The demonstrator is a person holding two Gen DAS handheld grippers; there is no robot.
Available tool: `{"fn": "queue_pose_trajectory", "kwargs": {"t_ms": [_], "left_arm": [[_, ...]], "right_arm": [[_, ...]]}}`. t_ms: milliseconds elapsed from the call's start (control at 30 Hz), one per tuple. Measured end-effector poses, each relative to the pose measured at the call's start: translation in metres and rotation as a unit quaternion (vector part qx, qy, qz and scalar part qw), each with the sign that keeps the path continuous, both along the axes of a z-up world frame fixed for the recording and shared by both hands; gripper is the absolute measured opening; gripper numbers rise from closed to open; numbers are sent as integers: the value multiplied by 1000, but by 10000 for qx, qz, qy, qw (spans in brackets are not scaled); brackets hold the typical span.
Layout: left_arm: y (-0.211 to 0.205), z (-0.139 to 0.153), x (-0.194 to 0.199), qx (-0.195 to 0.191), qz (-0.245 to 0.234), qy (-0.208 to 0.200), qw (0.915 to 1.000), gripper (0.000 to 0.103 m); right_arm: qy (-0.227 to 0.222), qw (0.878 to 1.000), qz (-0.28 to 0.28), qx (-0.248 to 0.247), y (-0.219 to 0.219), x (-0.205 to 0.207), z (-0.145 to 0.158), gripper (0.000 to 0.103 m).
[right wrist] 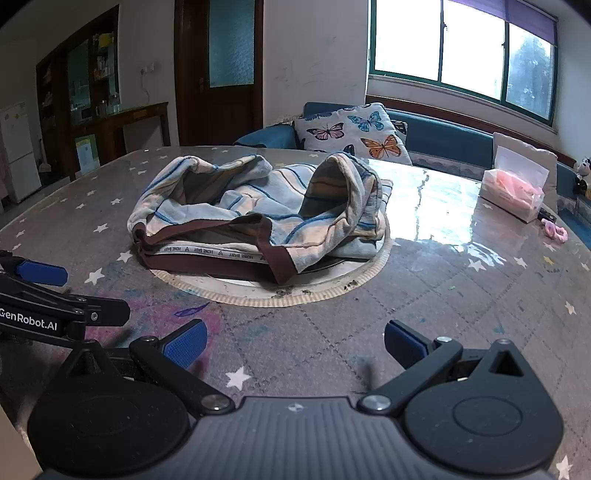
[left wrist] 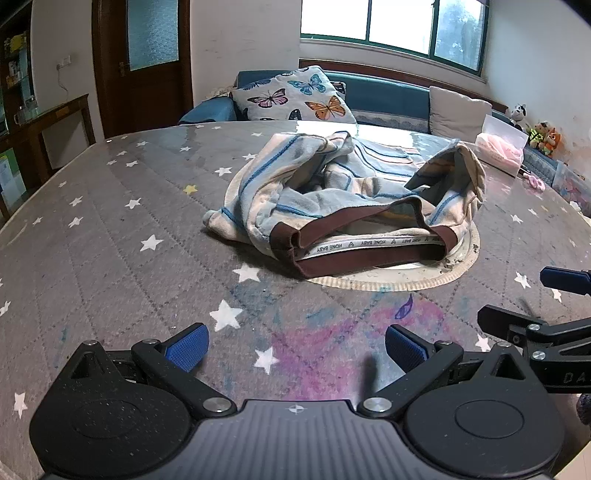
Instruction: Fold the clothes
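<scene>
Fingers of both grippers stand spread wide, nothing between them. Left gripper and right gripper hover low over the worktop, side by side, each on the near side of the garment and well apart from it. Each sits level, pointing forward at the waistband; the right's fingers show at the edge of the left wrist view, the left's fingers at the edge of the right wrist view.

Beyond them, the garment, striped blue-and-cream shorts with a brown waistband, lies crumpled in a heap on a round mat mid-worktop. Waistband faces the grippers, gaping open, printed inner tape showing. Leg openings stand up loosely behind it.

Judgement: folding not begun; this is the approach before the first grasp. Next move likely calls for each gripper to take one end of the waistband, lift and spread the cloth flat before any fold.

Farther behind the garment: tissue box, butterfly cushion, window.
</scene>
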State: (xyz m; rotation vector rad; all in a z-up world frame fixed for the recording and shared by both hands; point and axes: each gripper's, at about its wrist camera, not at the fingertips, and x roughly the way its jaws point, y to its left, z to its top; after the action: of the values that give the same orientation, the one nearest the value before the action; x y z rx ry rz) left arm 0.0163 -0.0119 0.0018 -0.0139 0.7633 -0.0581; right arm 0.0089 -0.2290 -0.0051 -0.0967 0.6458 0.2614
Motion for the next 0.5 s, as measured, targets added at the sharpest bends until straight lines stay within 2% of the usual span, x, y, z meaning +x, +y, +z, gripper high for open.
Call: {"fn": "queue_pose_trajectory", "kwargs": {"t_ms": [500], "left_arm": [[0,-1,10,16,-15,82,10000,103]], "right_arm": [[48,10000,77,21,5,11,0,103]]}}
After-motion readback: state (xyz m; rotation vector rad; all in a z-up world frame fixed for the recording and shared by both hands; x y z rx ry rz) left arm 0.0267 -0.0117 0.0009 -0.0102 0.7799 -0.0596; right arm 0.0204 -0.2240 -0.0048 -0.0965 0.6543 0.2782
